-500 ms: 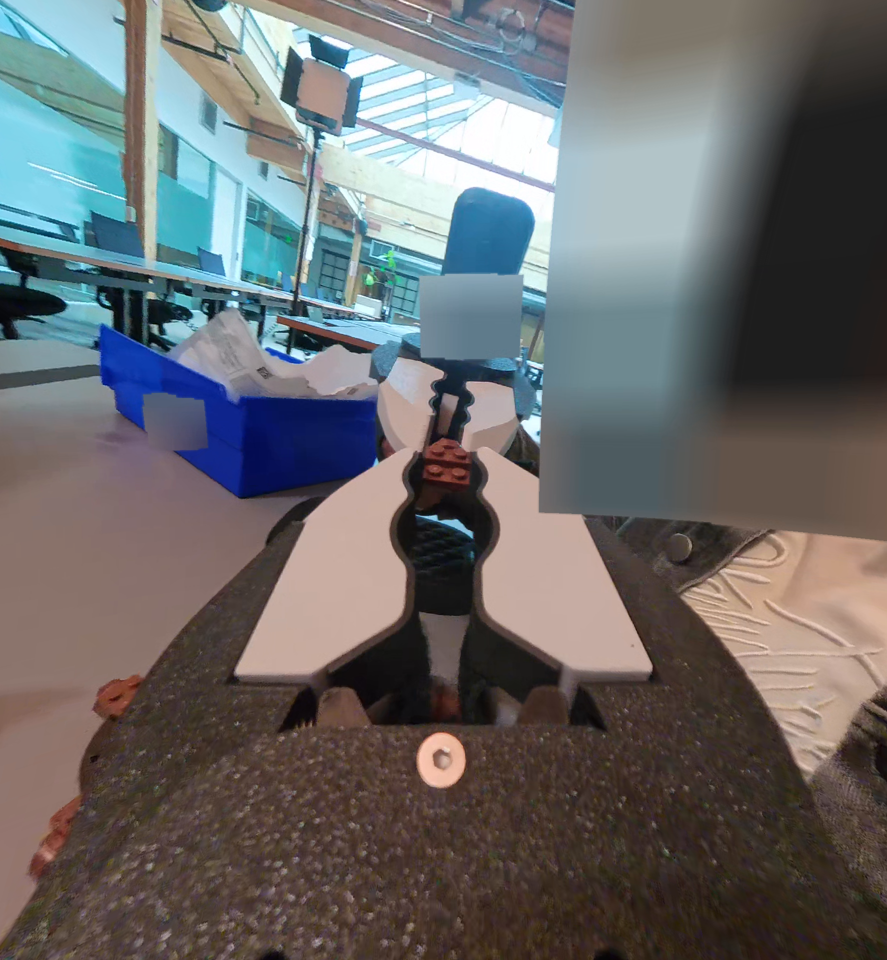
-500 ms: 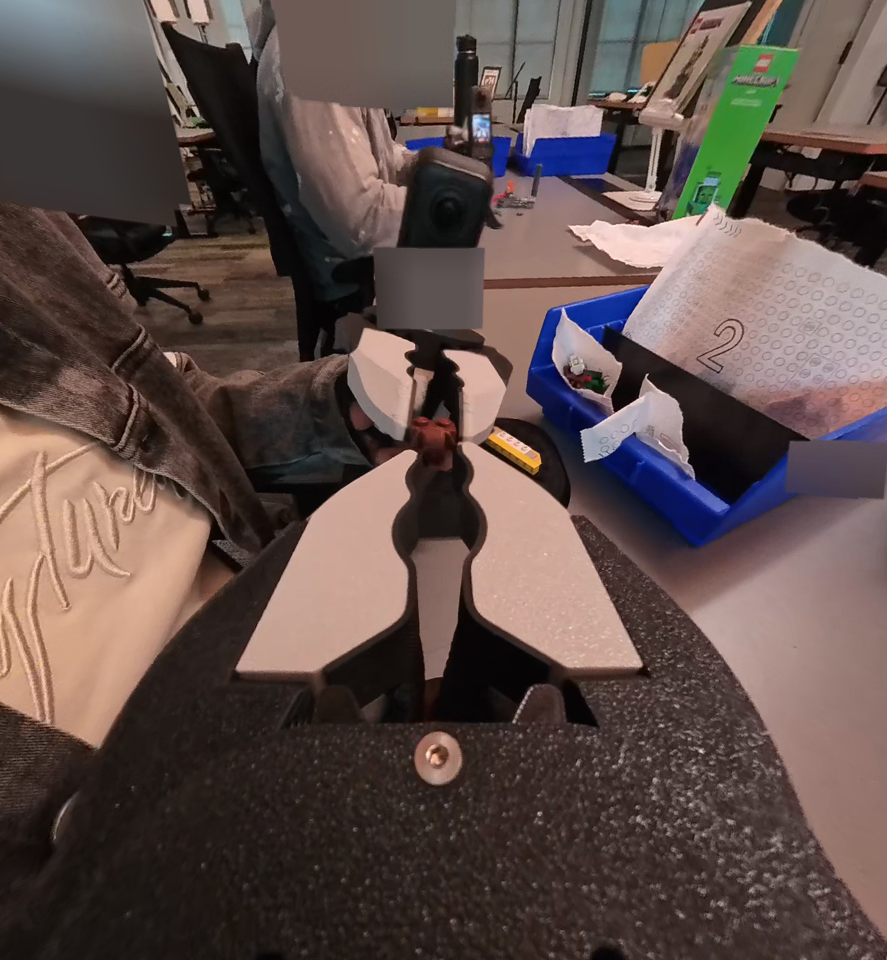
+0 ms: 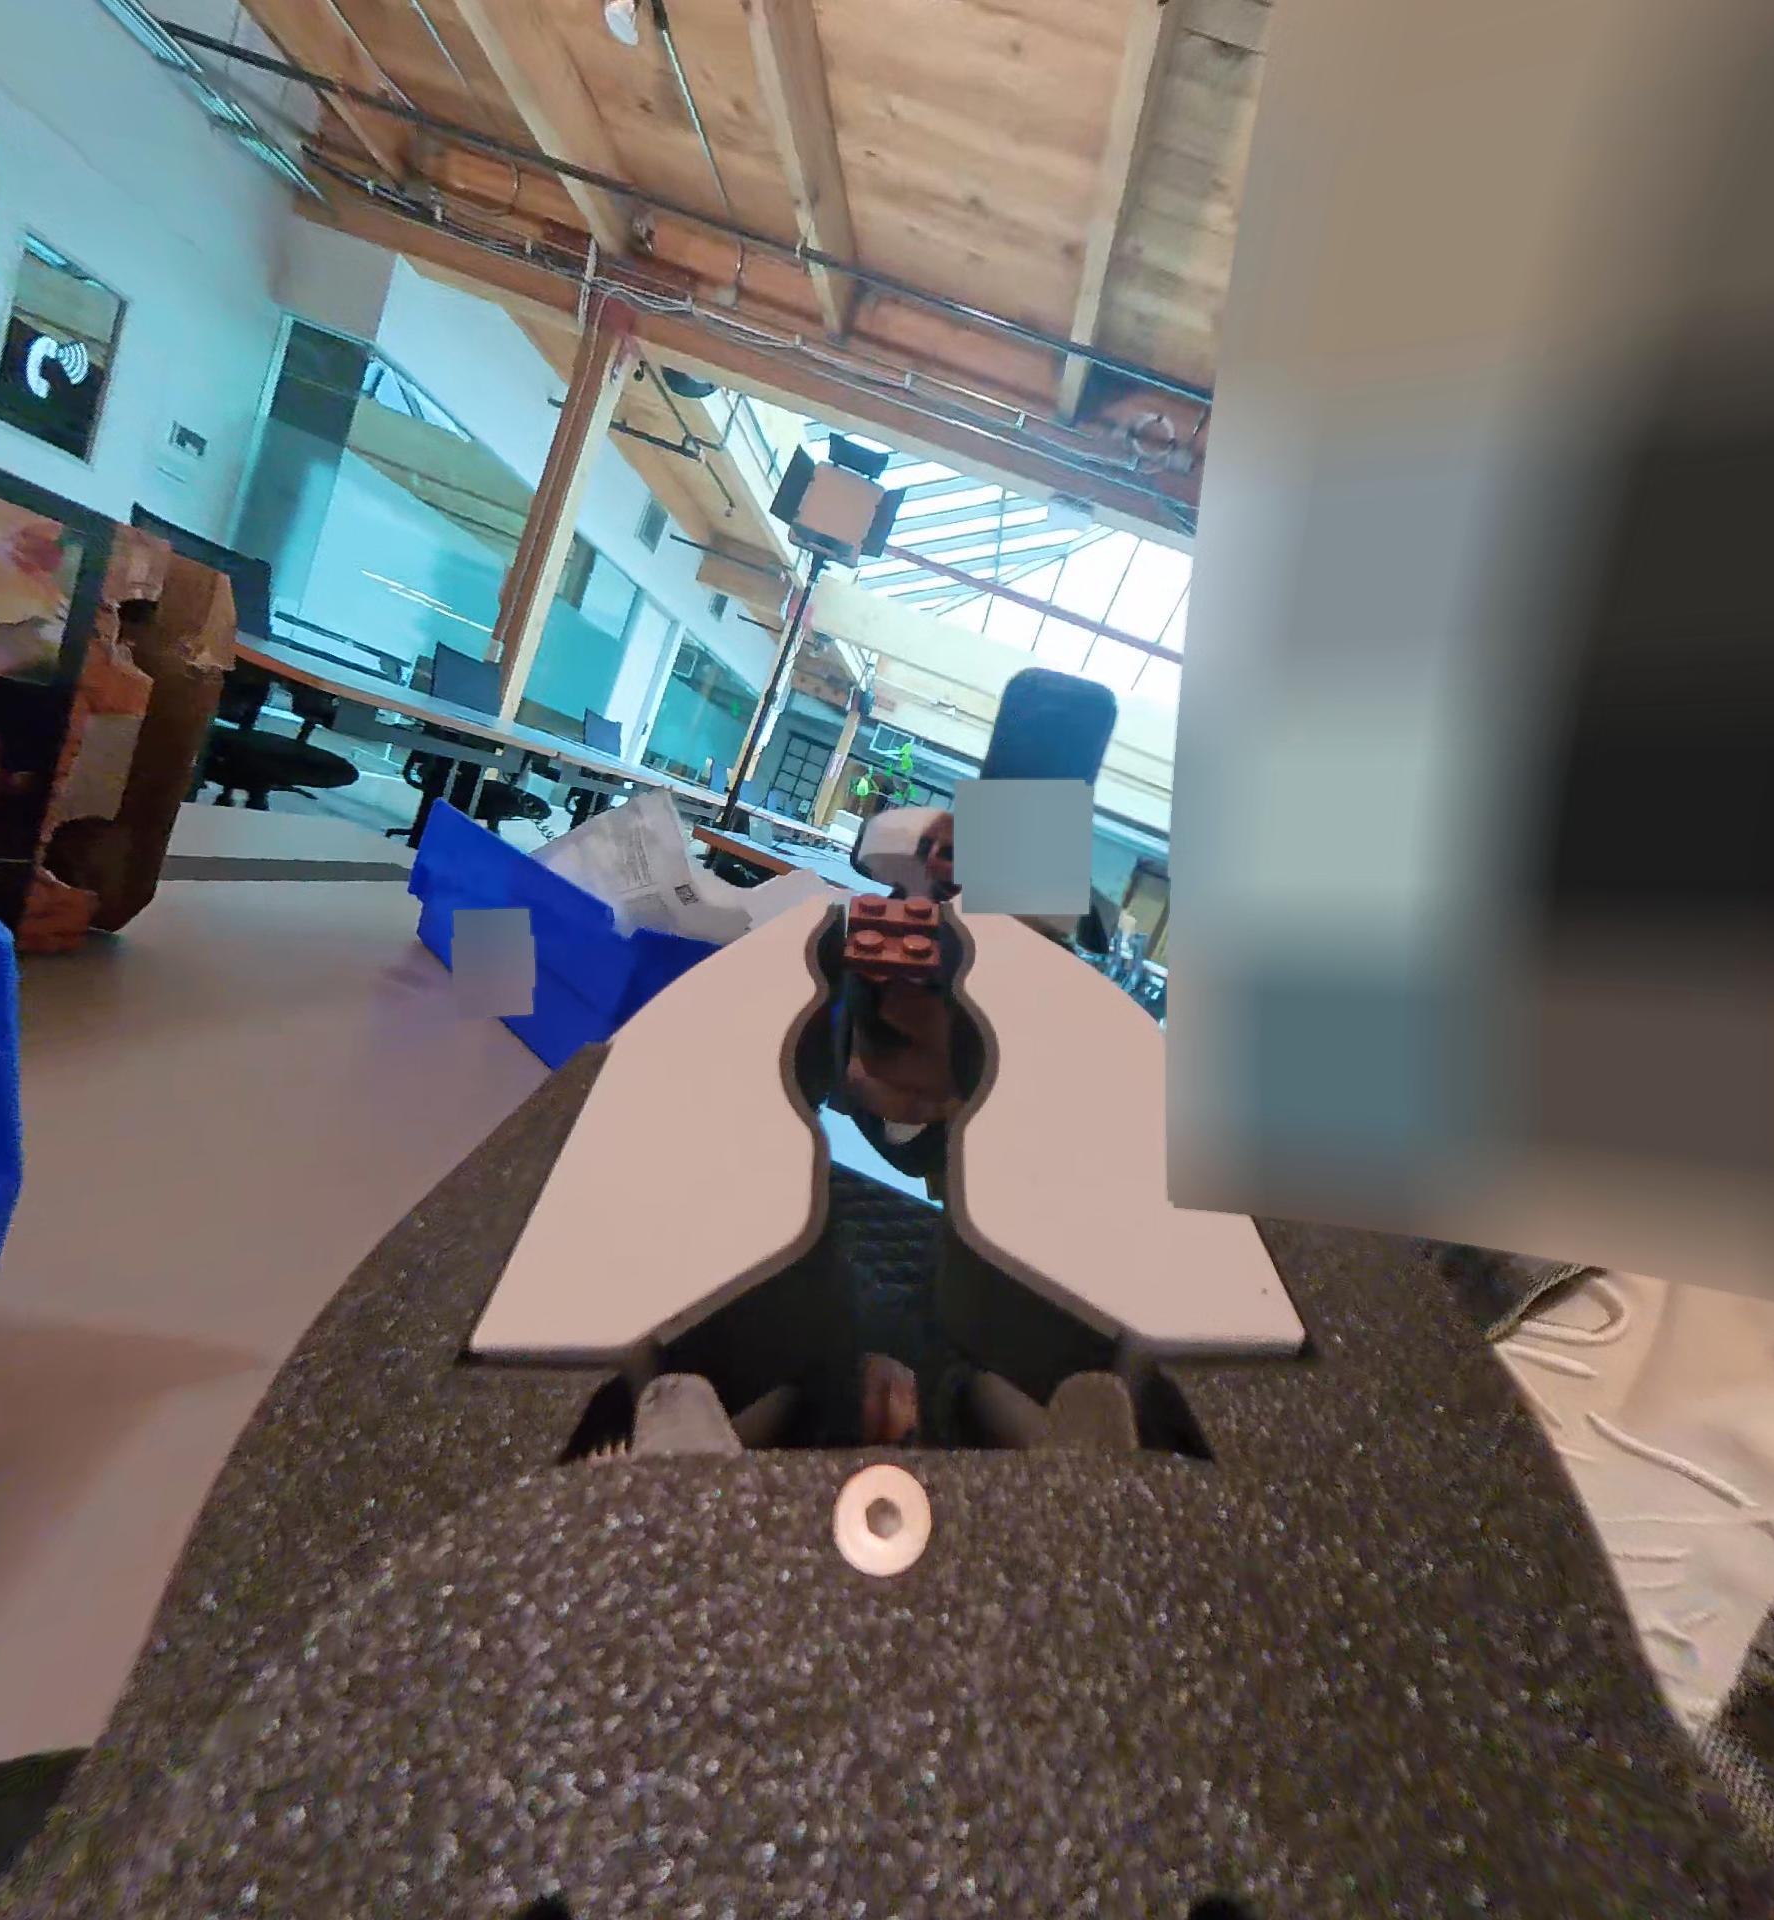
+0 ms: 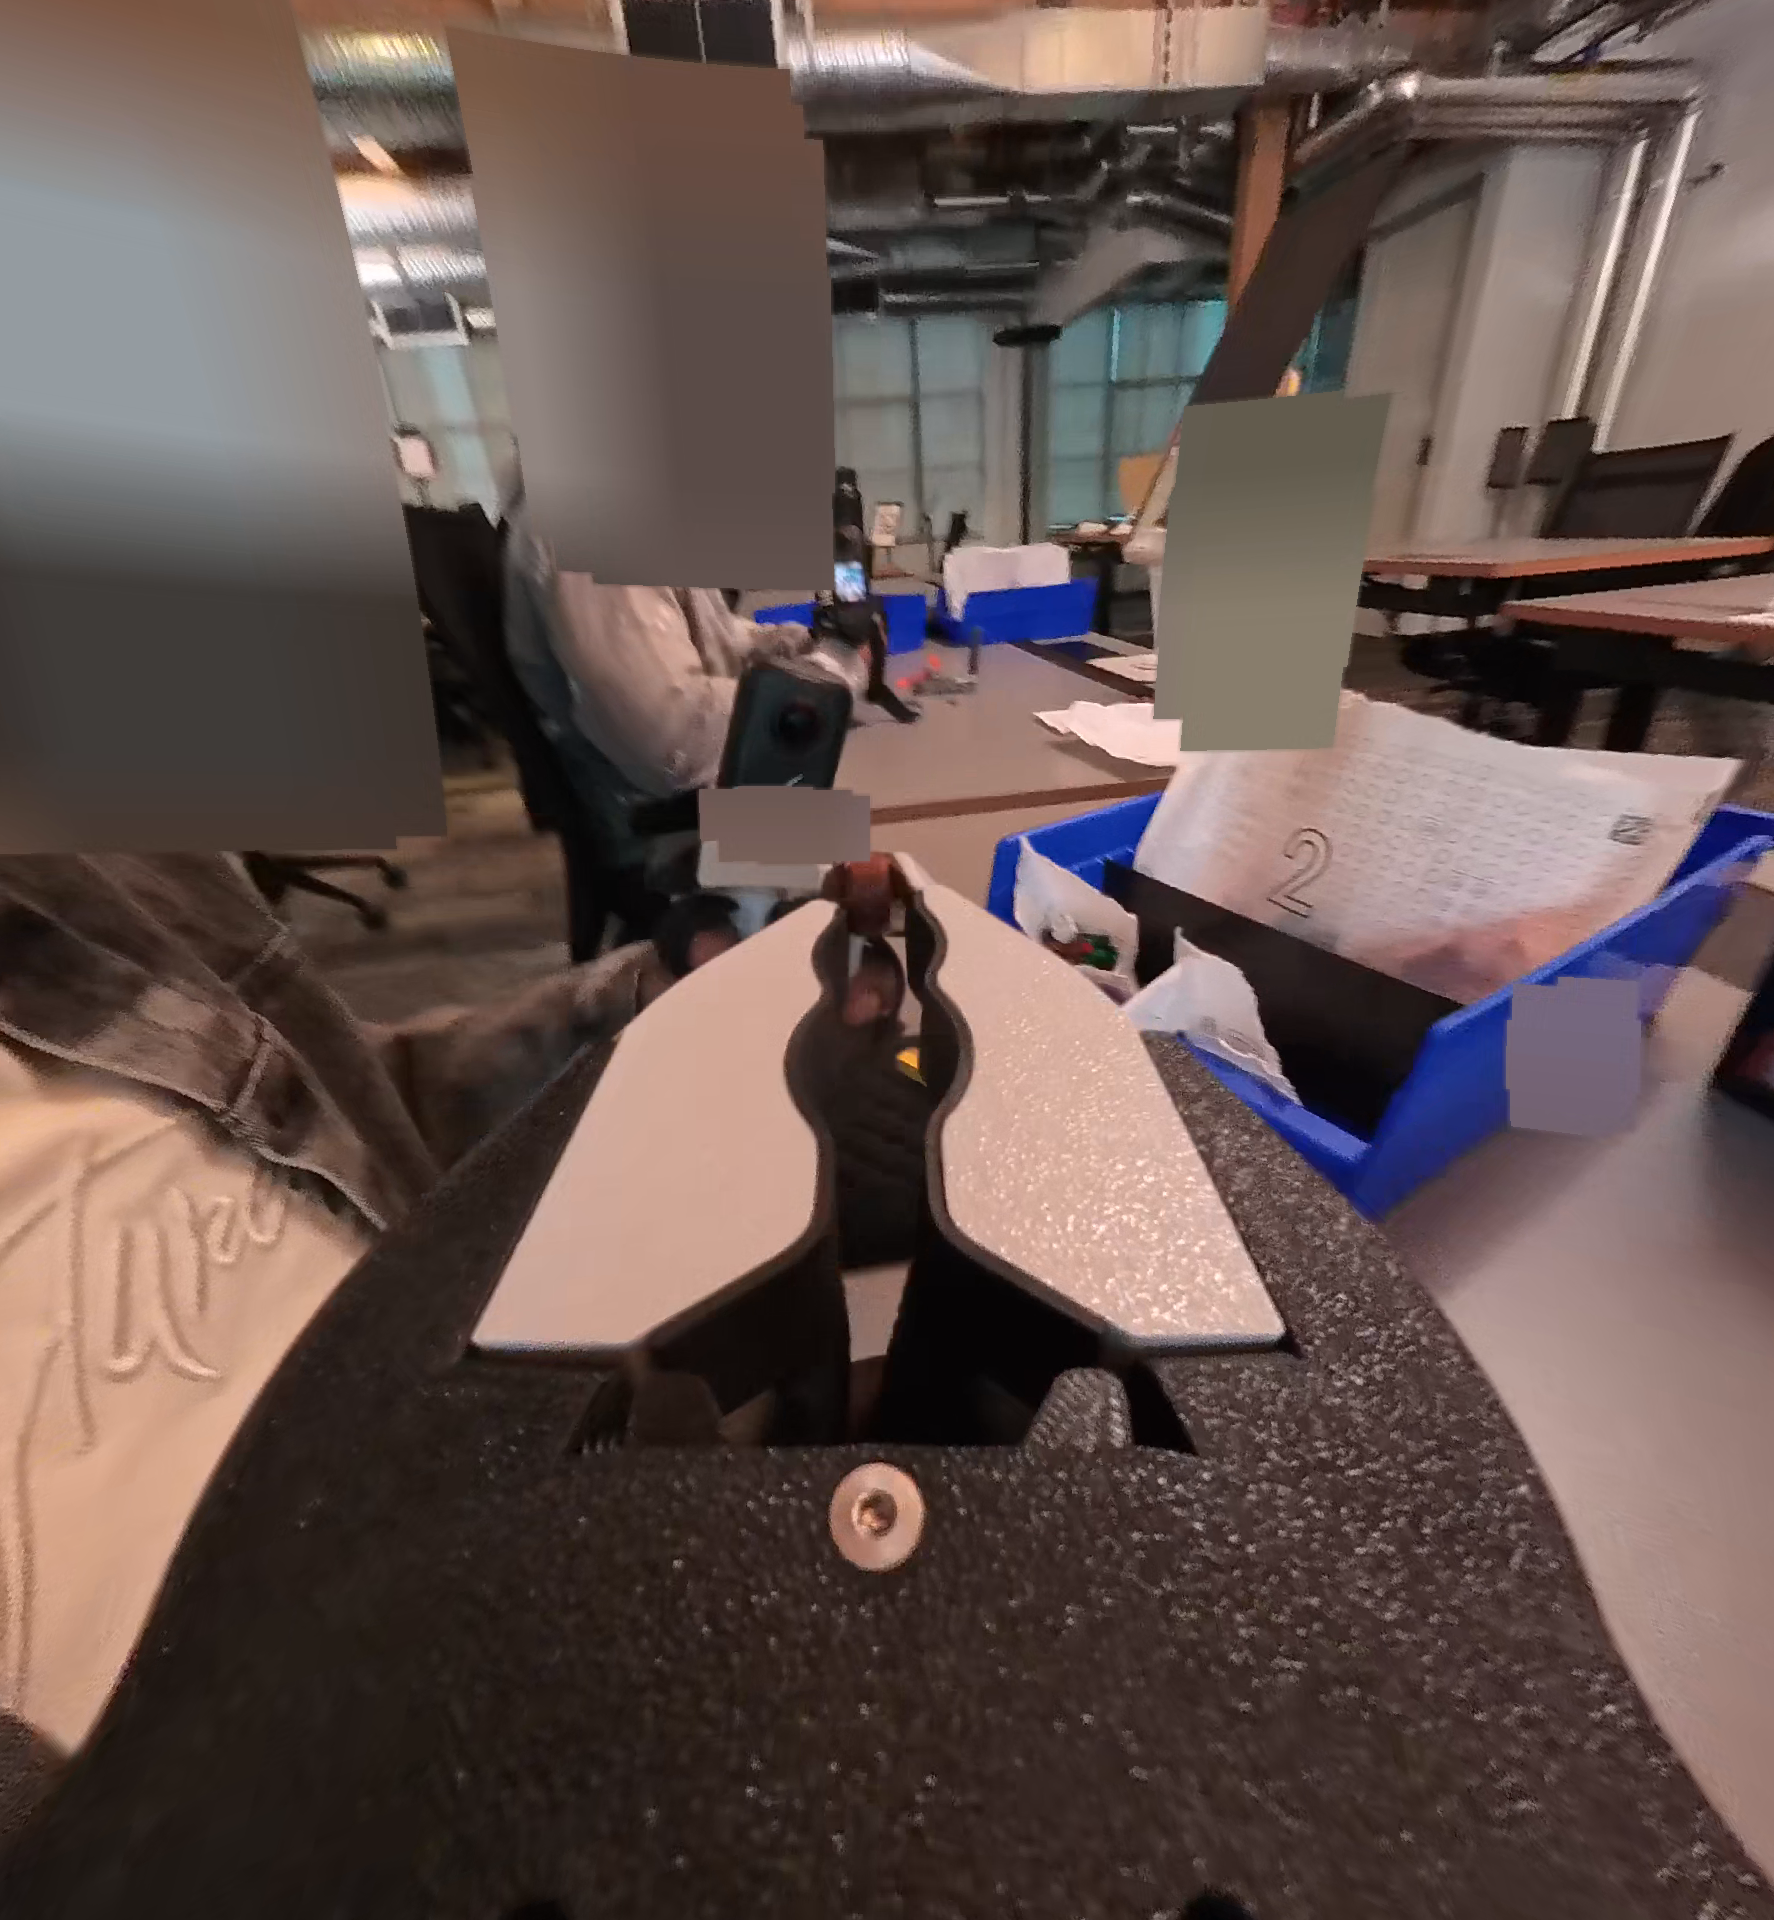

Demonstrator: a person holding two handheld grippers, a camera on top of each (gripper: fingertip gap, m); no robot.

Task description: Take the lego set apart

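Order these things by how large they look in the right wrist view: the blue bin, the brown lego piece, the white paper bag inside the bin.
1. Blue bin, the largest.
2. White paper bag standing in that bin, somewhat smaller.
3. Brown lego piece, by far the smallest, although it sits nearest the camera, pinched at the tips of the right gripper.

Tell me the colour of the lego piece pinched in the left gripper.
Reddish brown; the lego piece shows best in the left wrist view.
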